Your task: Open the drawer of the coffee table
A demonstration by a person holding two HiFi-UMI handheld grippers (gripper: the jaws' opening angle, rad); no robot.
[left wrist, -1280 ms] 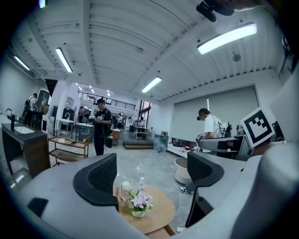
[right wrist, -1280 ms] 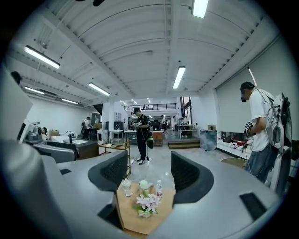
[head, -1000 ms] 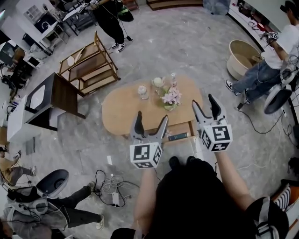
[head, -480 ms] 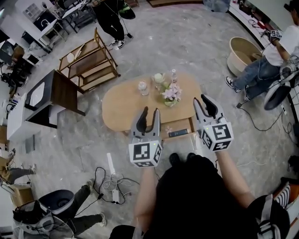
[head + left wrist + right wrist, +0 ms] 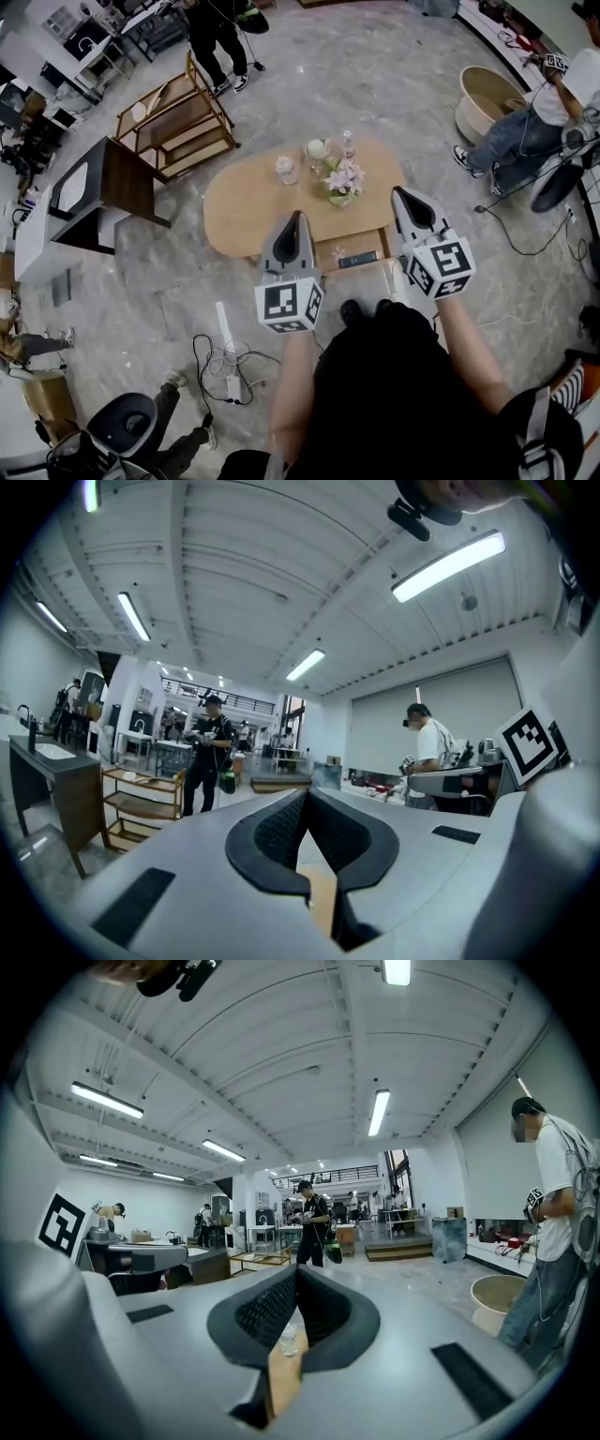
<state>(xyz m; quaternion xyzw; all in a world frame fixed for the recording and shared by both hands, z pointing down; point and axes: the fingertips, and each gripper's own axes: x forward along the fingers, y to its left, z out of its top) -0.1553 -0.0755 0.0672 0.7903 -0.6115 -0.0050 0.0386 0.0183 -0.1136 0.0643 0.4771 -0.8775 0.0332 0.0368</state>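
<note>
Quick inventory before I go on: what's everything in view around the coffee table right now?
coffee table: one, light wood, oval, mid-floor
drawer: one, wood, pulled out at the near side, dark flat item inside
flowers: one bunch, pink, on the table
glass jar: one, clear, left of flowers
bottle: one, clear, table's far edge
shelf rack: one, wood, beyond table, left
cabinet: one, dark, far left
tub: one, beige, upper right
cables: one tangle, dark, floor, lower left
other people: at least three, room's edges
left gripper: one, grey, just closed, empty
right gripper: one, grey, just closed, empty
</note>
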